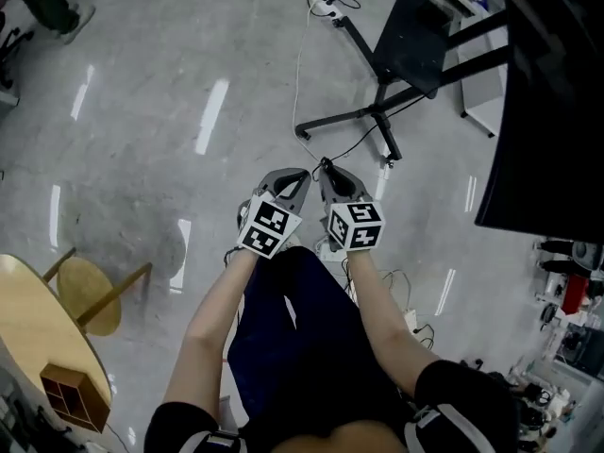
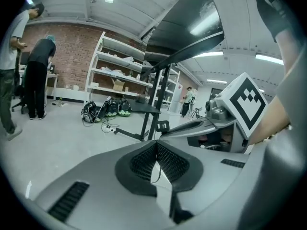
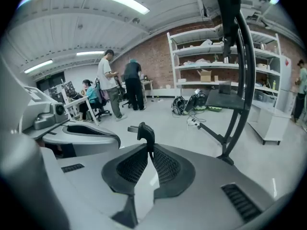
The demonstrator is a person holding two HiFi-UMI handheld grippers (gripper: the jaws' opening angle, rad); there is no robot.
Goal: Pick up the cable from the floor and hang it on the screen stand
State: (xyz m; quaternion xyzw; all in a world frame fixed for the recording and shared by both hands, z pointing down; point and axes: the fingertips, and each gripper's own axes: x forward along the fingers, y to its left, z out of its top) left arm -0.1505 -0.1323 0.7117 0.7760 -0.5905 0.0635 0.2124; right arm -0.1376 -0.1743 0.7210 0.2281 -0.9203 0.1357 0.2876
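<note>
The person holds the left tool (image 1: 300,177) and the right tool (image 1: 327,172) side by side above the grey floor (image 1: 160,83), tips nearly touching. A thin black cable (image 1: 357,145) leads from the tips toward the legs of the screen stand (image 1: 376,113), beside the dark screen (image 1: 552,102).

Cable (image 3: 145,134): thin, black, black plug at end. Plug end pinched upright in right gripper (image 3: 147,147), raised off floor; slack runs toward stand base.
Screen stand (image 1: 377,111): black, splayed legs, upright on floor.
</note>
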